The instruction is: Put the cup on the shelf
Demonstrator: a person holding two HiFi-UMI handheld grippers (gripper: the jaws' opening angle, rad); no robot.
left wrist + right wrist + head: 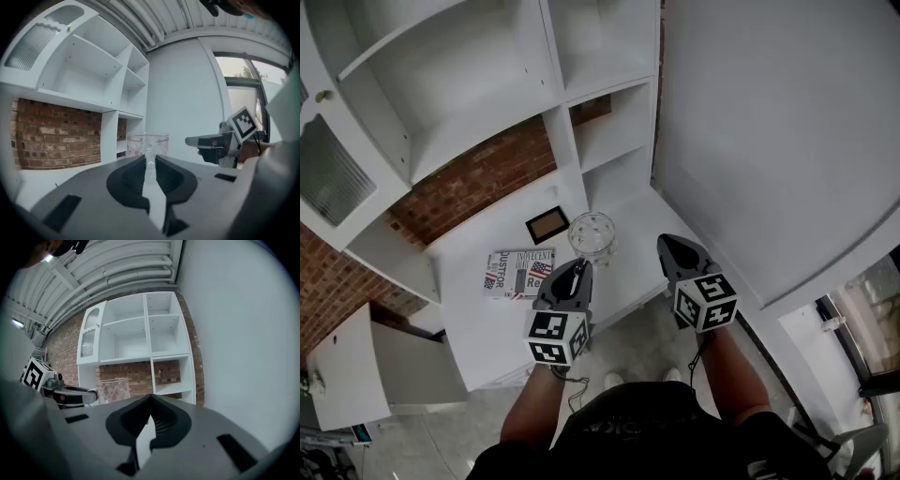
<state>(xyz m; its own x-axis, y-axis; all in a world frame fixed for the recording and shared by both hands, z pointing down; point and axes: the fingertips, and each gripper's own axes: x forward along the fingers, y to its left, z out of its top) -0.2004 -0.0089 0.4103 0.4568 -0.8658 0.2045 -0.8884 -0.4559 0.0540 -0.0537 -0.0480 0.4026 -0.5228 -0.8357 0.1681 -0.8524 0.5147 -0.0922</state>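
Head view looks down on a white bench (483, 328) set under a white shelf (567, 141) against a brick wall (478, 183). Left gripper (579, 266) points to 12 o'clock and has the cup (592, 236), a clear glass one, at its tip. In the left gripper view its fingers (133, 176) stand a narrow slit apart, pinching the cup's near wall between them. Whether the cup's base touches the bench or hangs just above it cannot be told.

Right gripper (671, 243) sits at 3 o'clock from the cup, apart from it, over the bench's right edge. In the right gripper view its fingers (126, 420) are pressed together with nothing between them, and the cup shows at 9 o'clock beside the left gripper.

On the bench a frame (547, 225) lies at 10 o'clock from the cup, just beside it, and a magazine (518, 273) lies at 8 o'clock, next to the left gripper.
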